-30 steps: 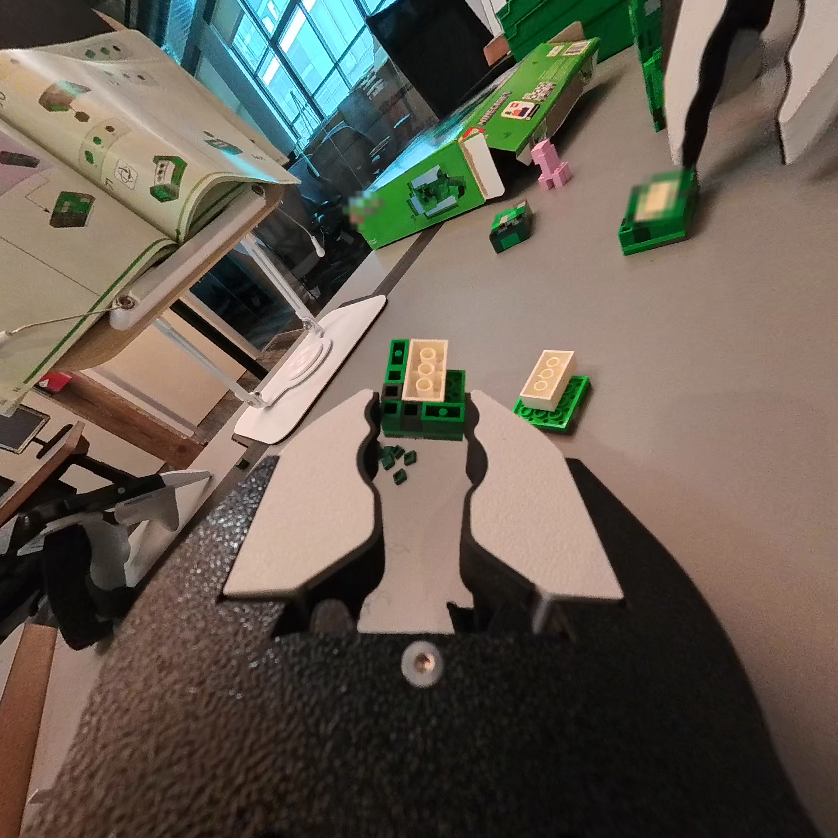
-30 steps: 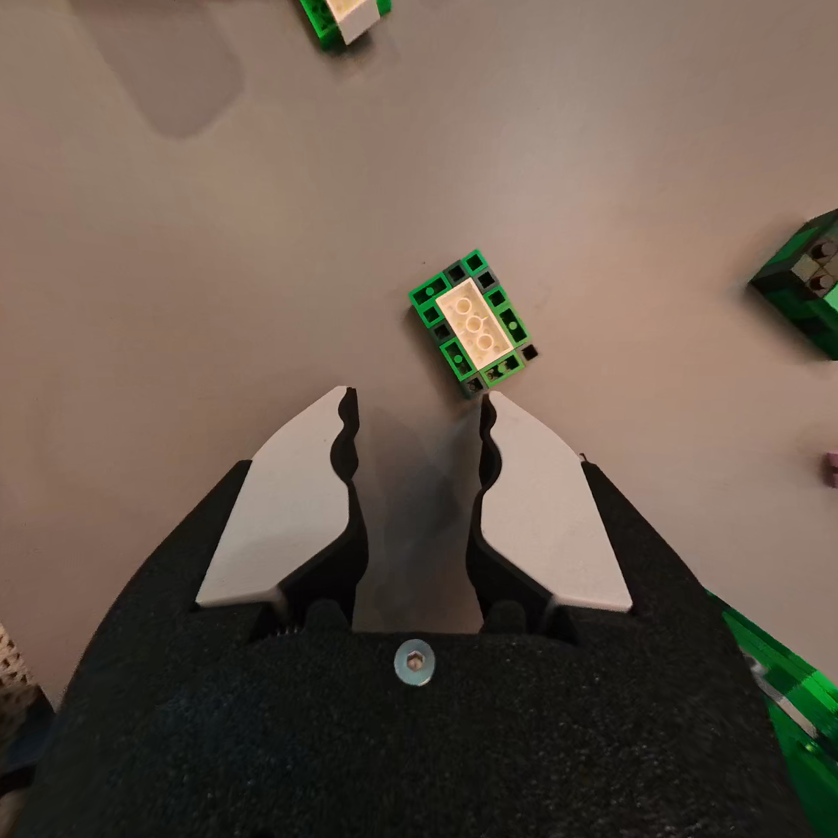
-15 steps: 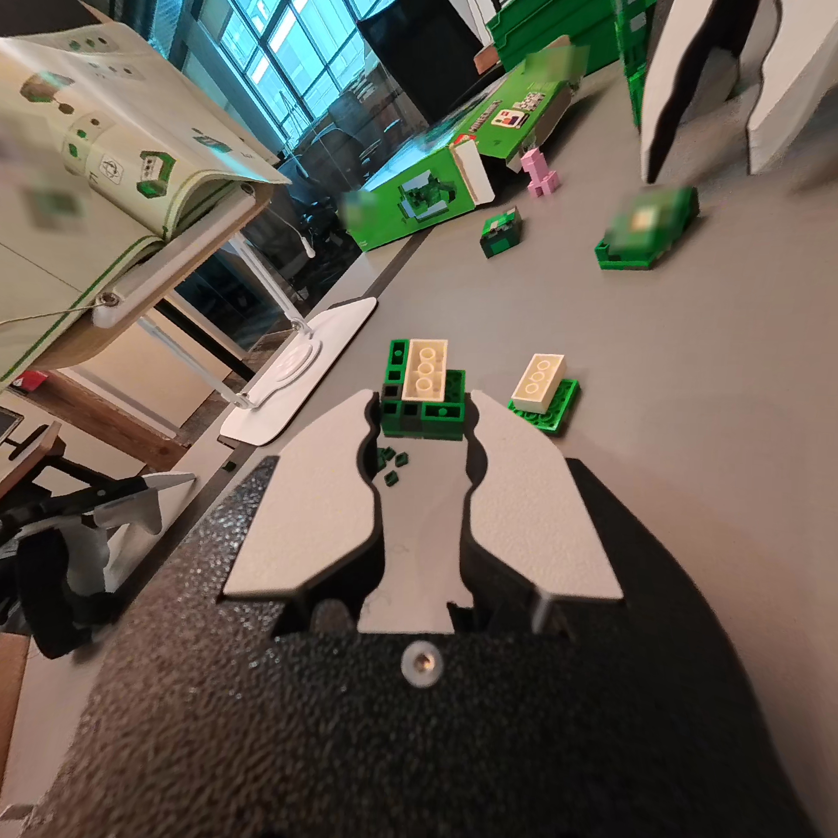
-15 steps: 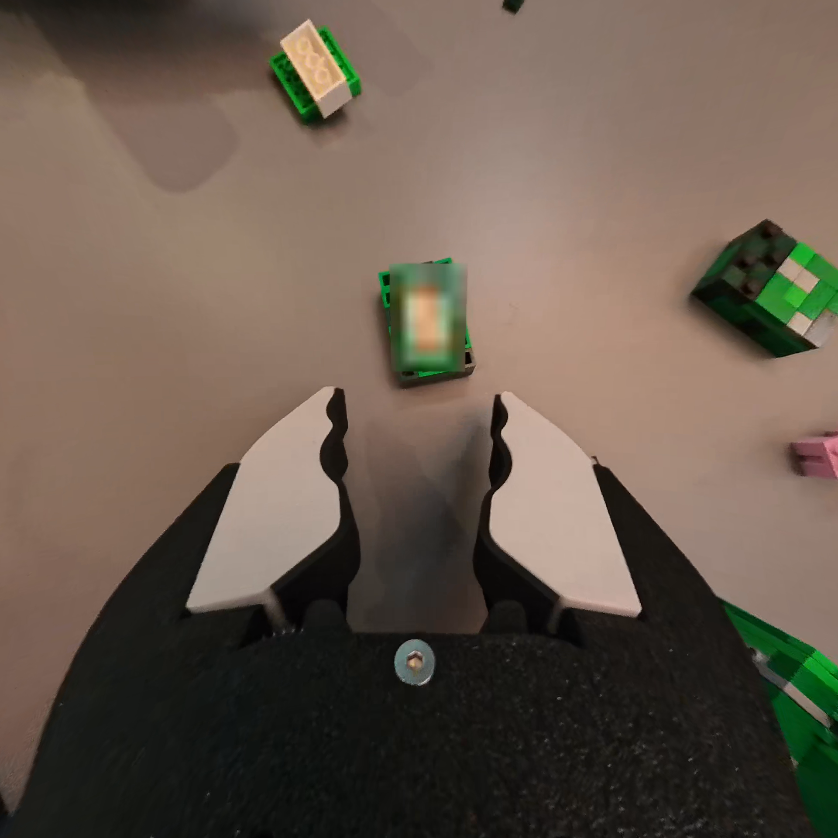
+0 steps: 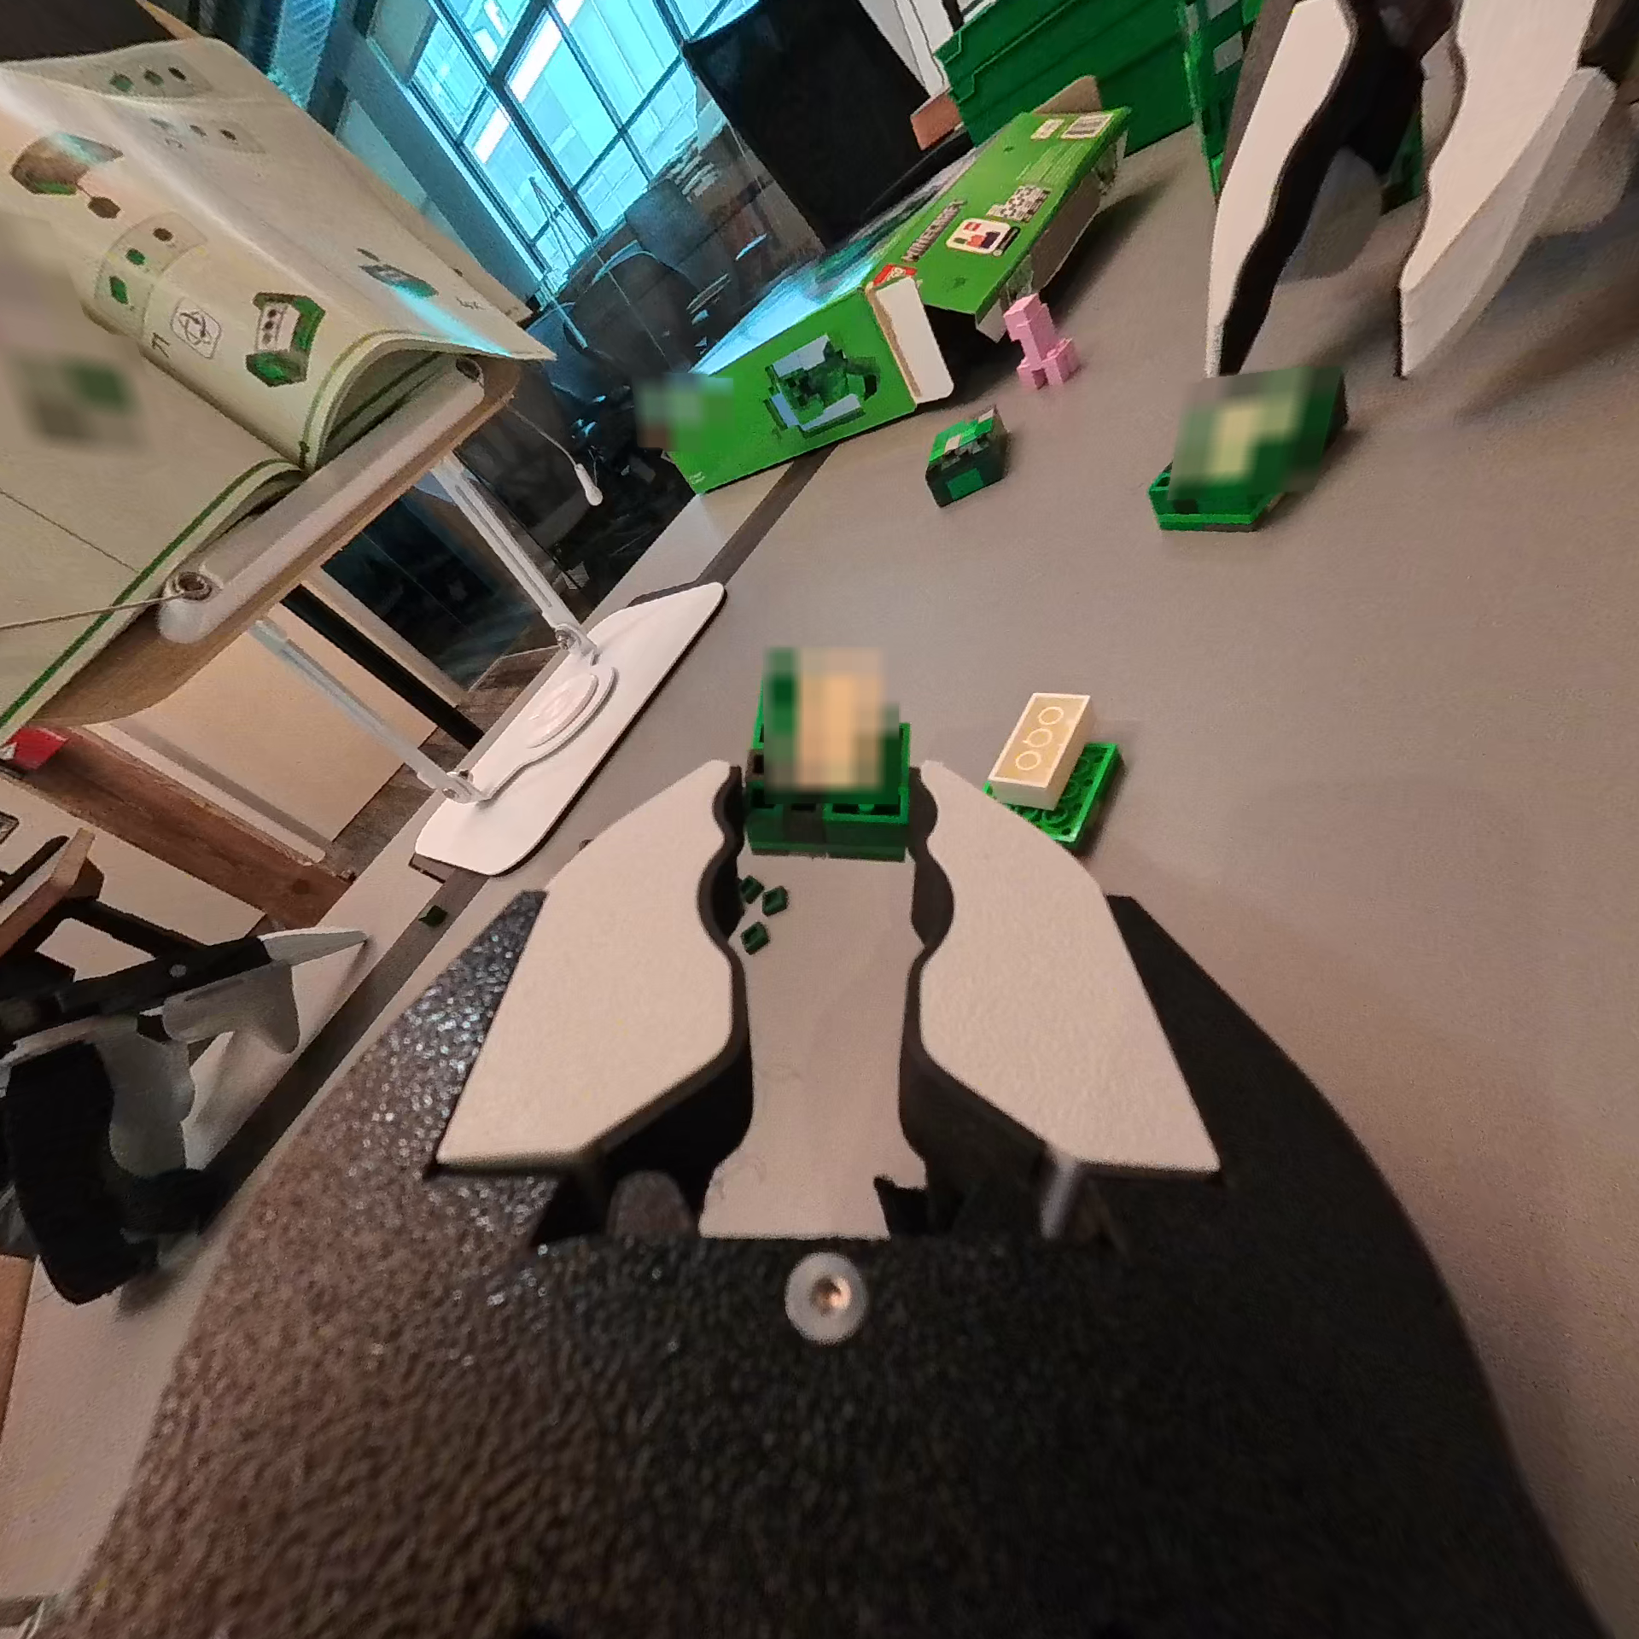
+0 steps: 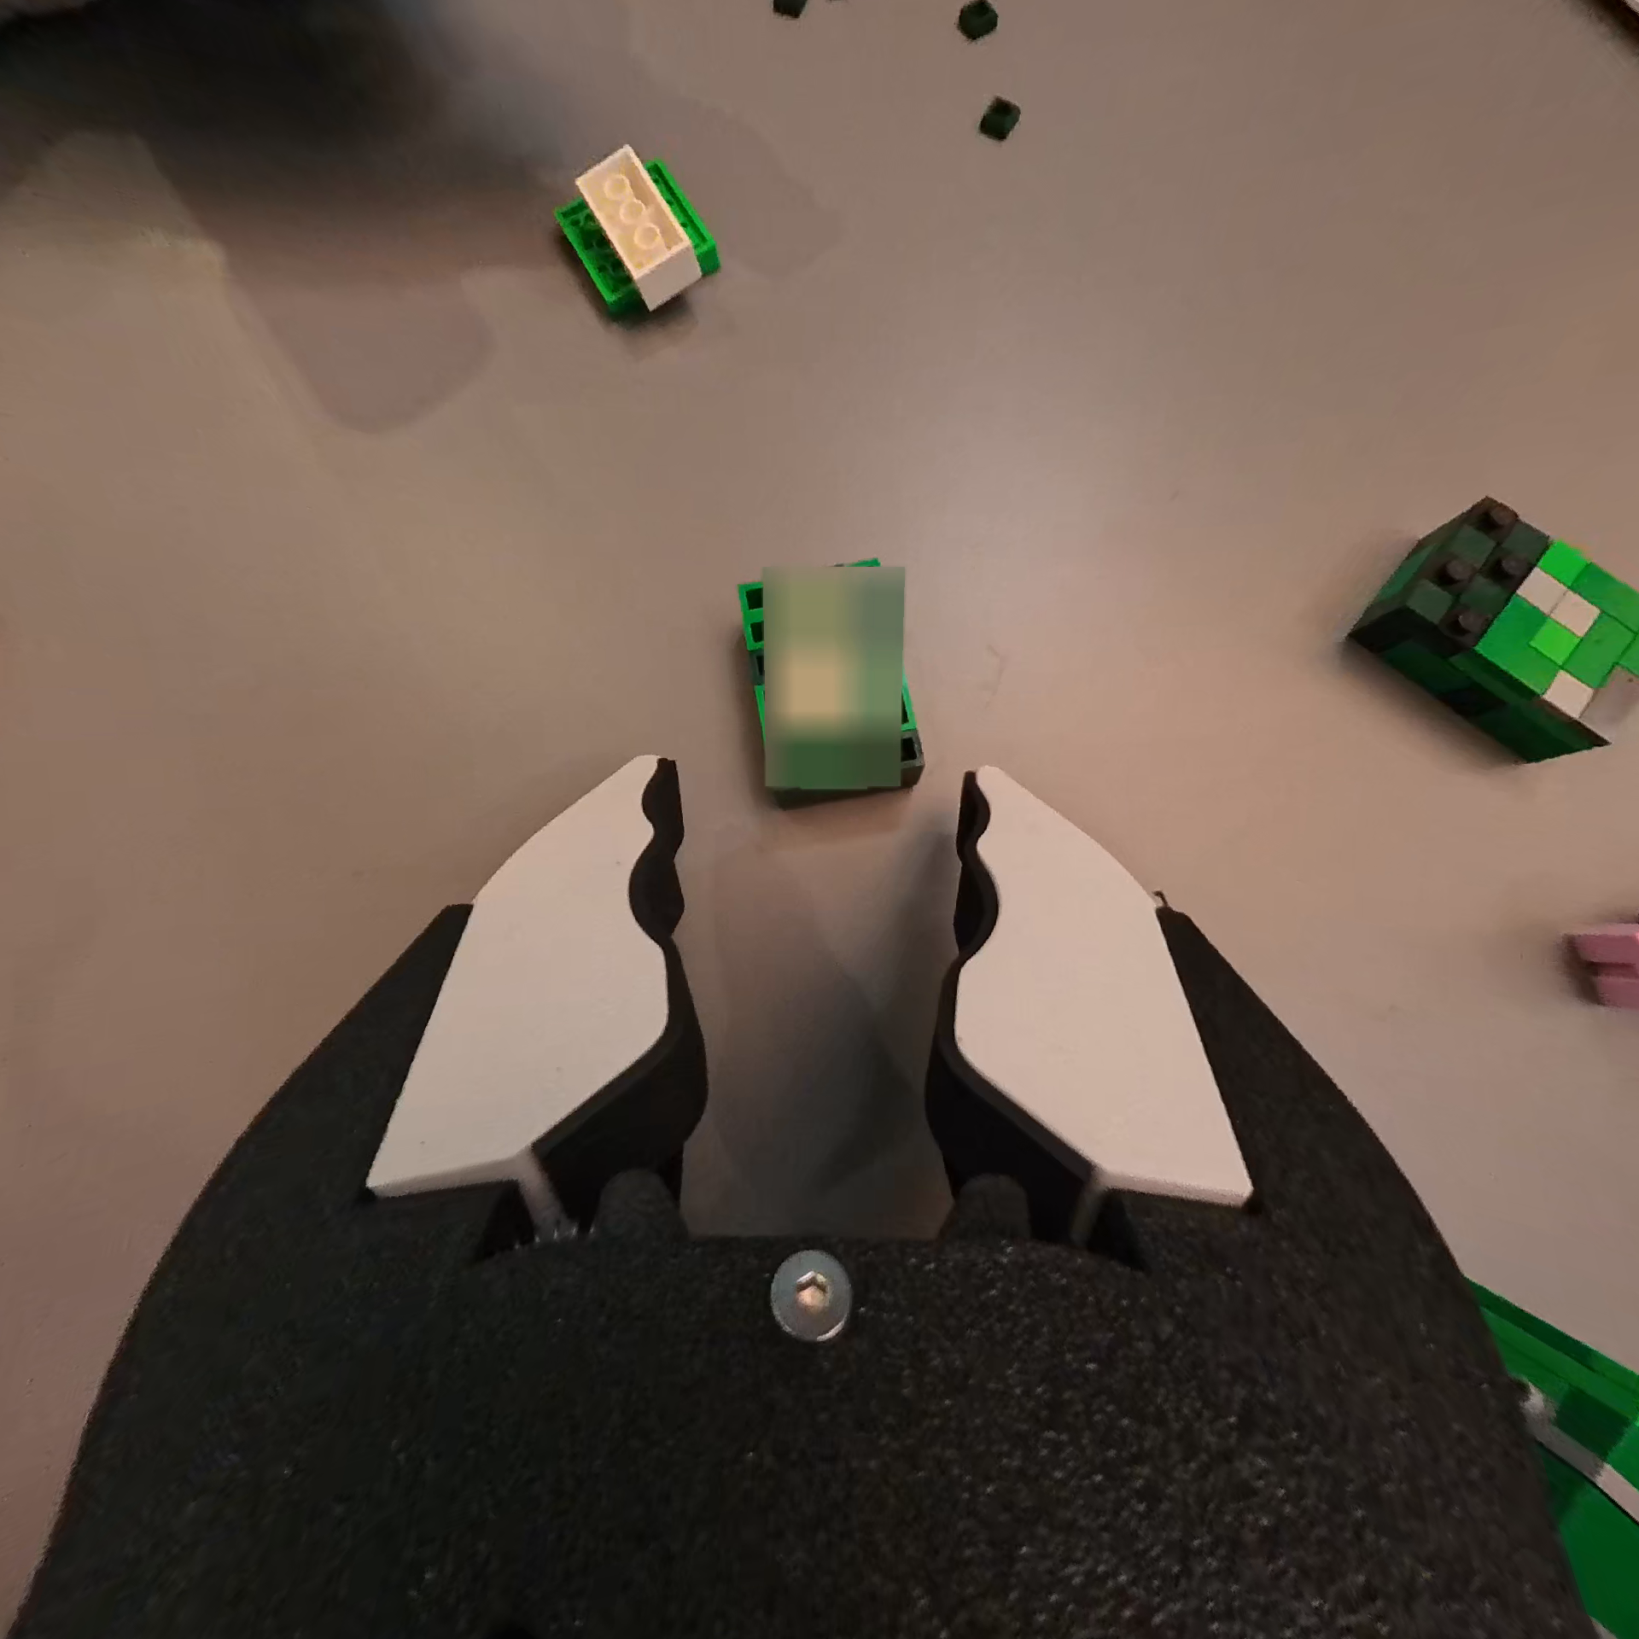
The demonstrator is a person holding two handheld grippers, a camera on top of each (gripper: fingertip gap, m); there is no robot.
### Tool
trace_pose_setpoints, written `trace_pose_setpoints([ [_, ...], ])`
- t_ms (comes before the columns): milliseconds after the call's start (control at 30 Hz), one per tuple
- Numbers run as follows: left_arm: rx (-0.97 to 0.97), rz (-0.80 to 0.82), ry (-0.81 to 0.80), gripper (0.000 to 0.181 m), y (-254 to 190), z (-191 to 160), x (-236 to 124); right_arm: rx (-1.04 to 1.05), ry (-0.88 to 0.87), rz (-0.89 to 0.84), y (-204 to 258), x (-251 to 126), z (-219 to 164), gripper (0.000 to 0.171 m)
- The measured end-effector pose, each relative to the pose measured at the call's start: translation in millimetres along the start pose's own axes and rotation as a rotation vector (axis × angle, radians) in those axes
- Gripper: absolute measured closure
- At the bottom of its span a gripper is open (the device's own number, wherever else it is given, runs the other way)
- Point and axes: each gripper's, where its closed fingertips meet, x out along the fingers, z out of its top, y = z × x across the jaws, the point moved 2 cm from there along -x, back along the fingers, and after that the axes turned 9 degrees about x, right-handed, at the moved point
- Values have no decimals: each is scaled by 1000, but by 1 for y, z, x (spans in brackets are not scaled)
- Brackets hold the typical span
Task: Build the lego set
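Observation:
My left gripper (image 5: 827, 789) is shut on a green block assembly (image 5: 829, 820) topped with a cream brick; it stands on the grey table (image 5: 1242, 887) with my fingertips against its two sides. My right gripper (image 6: 820, 780) is open and empty, just short of a second green assembly (image 6: 749, 647) that also carries a cream brick. In the left wrist view the right gripper (image 5: 1313, 355) hangs over that assembly (image 5: 1206, 514). A white brick on a green plate (image 5: 1051, 780) lies right of my left fingers and also shows in the right wrist view (image 6: 634, 231).
A green cube-shaped build (image 6: 1490, 639), a pink figure (image 5: 1042, 346) and a green set box (image 5: 798, 399) lie farther back. An open instruction booklet (image 5: 177, 310) rests on a white stand (image 5: 568, 727) at the left. Small dark green bits (image 5: 763, 905) lie between my left fingers. Tip to tip, the grippers are about 20 cm apart.
My right gripper has opened wider and shifted so the second green assembly lies centred ahead of its fingers. My left gripper keeps its hold and has turned only slightly.

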Motion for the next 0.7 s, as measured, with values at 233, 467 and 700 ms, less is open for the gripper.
trace_pose_setpoints([
  [233, -4, -4, -2, 146, 0, 0, 0, -22, -9, 0, 5, 5, 2, 112],
  [467, -4, -5, -3, 147, -1, 1, 0, -27, -5, -1, 5, 7, 5, 114],
  [700, -5, -6, -3, 146, -1, 1, 0, -43, 10, -15, 2, 9, 6, 114],
])
